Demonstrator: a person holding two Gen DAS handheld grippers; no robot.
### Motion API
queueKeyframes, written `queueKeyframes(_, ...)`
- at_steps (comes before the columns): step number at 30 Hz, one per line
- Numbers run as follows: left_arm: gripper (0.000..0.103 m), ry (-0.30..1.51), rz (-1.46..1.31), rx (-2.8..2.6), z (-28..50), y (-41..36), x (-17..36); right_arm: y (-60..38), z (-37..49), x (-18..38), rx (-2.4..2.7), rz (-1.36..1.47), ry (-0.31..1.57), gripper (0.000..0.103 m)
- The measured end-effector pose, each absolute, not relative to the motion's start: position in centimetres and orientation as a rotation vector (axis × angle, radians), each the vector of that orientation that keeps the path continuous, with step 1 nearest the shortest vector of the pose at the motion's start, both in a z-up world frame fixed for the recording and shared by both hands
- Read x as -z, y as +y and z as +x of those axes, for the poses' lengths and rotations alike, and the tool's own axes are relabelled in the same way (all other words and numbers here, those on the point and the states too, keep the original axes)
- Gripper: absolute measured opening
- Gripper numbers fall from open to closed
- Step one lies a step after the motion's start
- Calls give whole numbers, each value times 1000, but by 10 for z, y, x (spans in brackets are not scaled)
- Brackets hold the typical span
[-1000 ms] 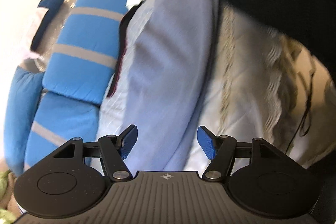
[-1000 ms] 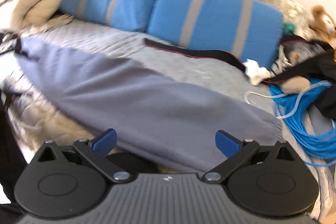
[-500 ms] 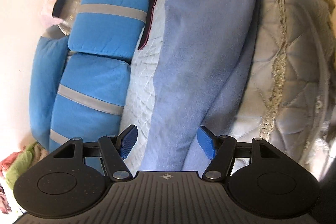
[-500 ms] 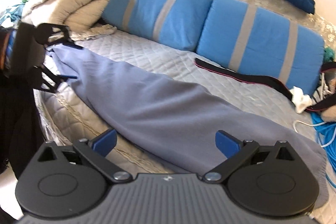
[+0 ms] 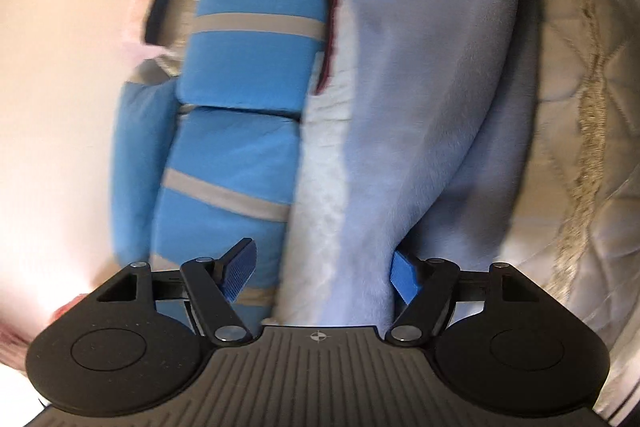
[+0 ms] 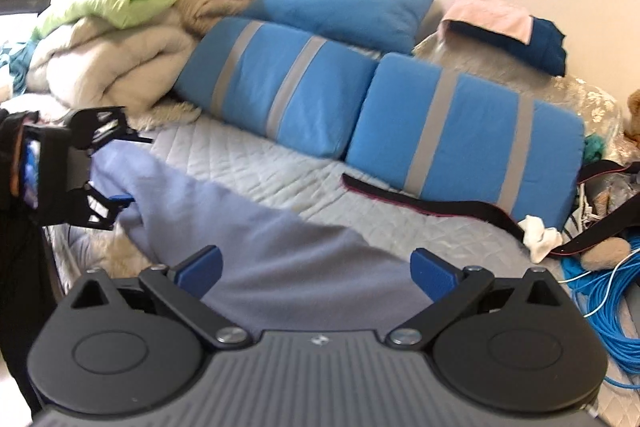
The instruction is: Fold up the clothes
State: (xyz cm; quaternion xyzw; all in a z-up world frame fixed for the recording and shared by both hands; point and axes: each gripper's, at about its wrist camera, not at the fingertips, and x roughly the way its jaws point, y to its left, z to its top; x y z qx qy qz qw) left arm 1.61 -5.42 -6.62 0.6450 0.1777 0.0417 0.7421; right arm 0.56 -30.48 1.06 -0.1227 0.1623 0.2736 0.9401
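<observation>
At lower centre, the left gripper (image 5: 324, 271) is opening around a long lavender fleece garment (image 5: 420, 99); the right gripper (image 6: 316, 269) gapes empty.

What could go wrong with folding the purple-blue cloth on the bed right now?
1. The left gripper has its jaws opening with the blue-grey garment between them, so that end may slip loose and bunch up.
2. The right gripper is open and holds nothing, so the garment could crease unevenly.
3. The black strap and blue cable lie close by; a swung fold might drag them in.
</observation>
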Motion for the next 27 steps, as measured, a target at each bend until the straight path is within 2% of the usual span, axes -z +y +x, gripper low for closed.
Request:
queueKeyframes(8, 70, 486, 1459, 3, 16, -54, 72, -305, 4, -12, -551, -250, 329, 103)
queueKeyframes(10, 65, 531, 1467, 60, 14, -54, 77, -303, 2, -13, -557, -268, 320, 103)
queueKeyframes(12, 9, 595, 1461, 128, 12, -54, 78, -302, -1, -13, -555, -291, 304, 103)
queueKeyframes(13, 5, 609, 1462, 138, 10, -53, 77, -302, -2, -13, -554, -298, 300, 103)
queueKeyframes(20, 4, 631, 1462, 214, -2, -47, 64, -301, 1, -9, -558, -299, 323, 103)
queueKeyframes(27, 4, 700, 1467, 278, 3, -43, 76, -297, 6, -8, -559, -266, 347, 103)
